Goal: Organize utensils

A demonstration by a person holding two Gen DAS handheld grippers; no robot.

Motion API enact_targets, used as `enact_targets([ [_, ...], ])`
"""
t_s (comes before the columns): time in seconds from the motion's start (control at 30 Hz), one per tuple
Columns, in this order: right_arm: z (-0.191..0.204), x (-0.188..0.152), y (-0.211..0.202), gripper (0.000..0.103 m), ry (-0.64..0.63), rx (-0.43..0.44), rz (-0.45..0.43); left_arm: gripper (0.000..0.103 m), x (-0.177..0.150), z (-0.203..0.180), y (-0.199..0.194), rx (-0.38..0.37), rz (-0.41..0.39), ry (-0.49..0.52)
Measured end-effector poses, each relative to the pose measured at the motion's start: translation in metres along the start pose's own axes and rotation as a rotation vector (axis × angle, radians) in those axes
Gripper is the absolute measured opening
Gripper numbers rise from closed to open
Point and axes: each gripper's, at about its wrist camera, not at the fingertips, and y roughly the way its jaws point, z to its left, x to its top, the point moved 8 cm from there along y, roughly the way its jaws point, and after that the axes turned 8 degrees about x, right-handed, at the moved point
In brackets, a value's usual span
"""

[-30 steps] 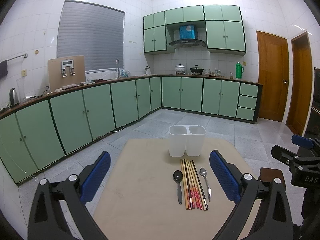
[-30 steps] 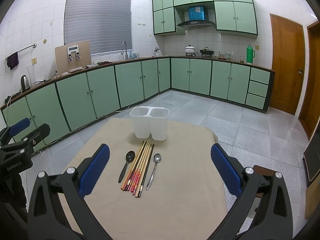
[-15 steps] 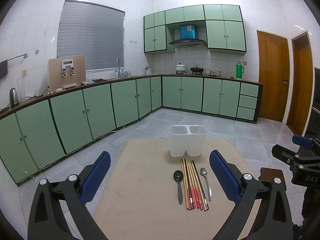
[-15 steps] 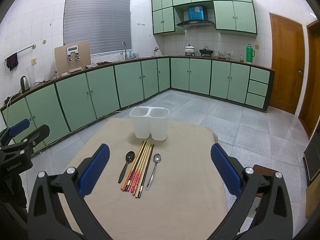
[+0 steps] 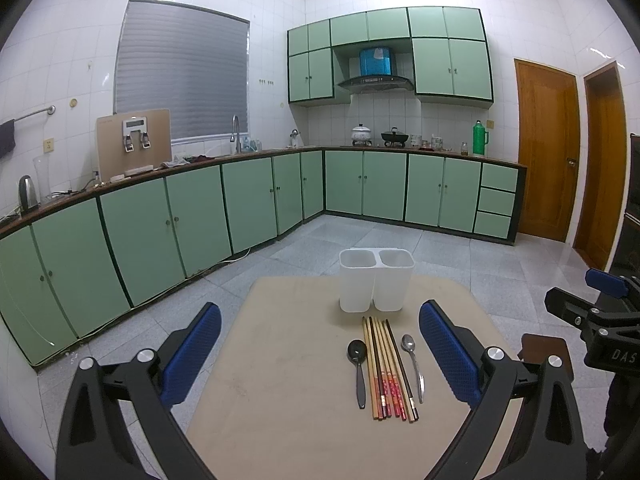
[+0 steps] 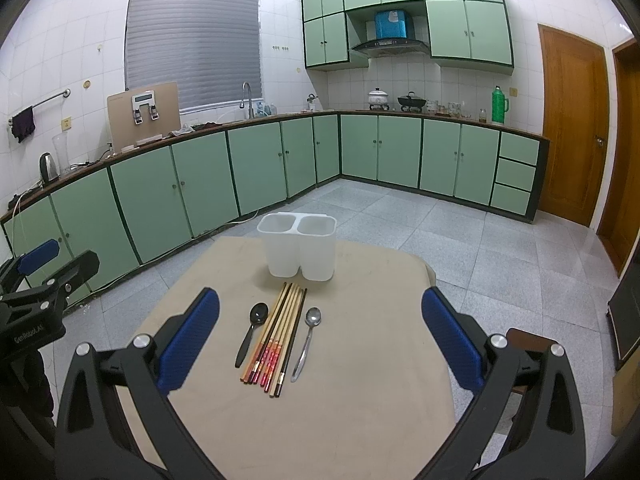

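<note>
A white two-compartment utensil holder (image 5: 376,280) (image 6: 298,246) stands upright at the far side of a beige table (image 5: 280,380) (image 6: 360,380). In front of it lie a black spoon (image 5: 358,368) (image 6: 251,332), a bundle of several chopsticks (image 5: 388,368) (image 6: 278,336) and a silver spoon (image 5: 414,360) (image 6: 306,342), side by side. My left gripper (image 5: 320,344) hovers open above the table's near left part, nothing between its blue pads. My right gripper (image 6: 320,332) is open too, with the utensils seen between its fingers, well ahead of them.
Green cabinets (image 5: 160,232) run along the left and back walls under a dark counter. Two wooden doors (image 5: 548,152) stand at the right. Grey tiled floor surrounds the table. A dark stool (image 5: 544,350) sits by the table's right edge.
</note>
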Motion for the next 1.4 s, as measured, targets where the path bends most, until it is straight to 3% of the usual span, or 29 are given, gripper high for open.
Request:
enact_targets([
  [0.33, -0.004, -0.01, 0.02, 0.098, 0.012, 0.0, 0.033, 0.097, -0.002, 0.001, 0.012, 0.007, 0.03, 0.007],
  [0.67, -0.013, -0.02, 0.07, 0.098, 0.04, 0.009, 0.108, 0.097, -0.011, -0.002, 0.06, 0.017, 0.106, 0.026],
  [0.83, -0.022, -0.03, 0.111, 0.098, 0.066, 0.011, 0.164, 0.097, -0.024, -0.006, 0.098, 0.018, 0.171, 0.038],
  [1.17, -0.044, -0.063, 0.206, 0.097, 0.081, -0.019, 0.299, 0.097, -0.076, -0.016, 0.198, 0.019, 0.374, 0.073],
  [1.4, -0.05, -0.094, 0.264, 0.08, 0.143, 0.013, 0.409, 0.096, -0.107, -0.017, 0.238, 0.013, 0.454, 0.079],
])
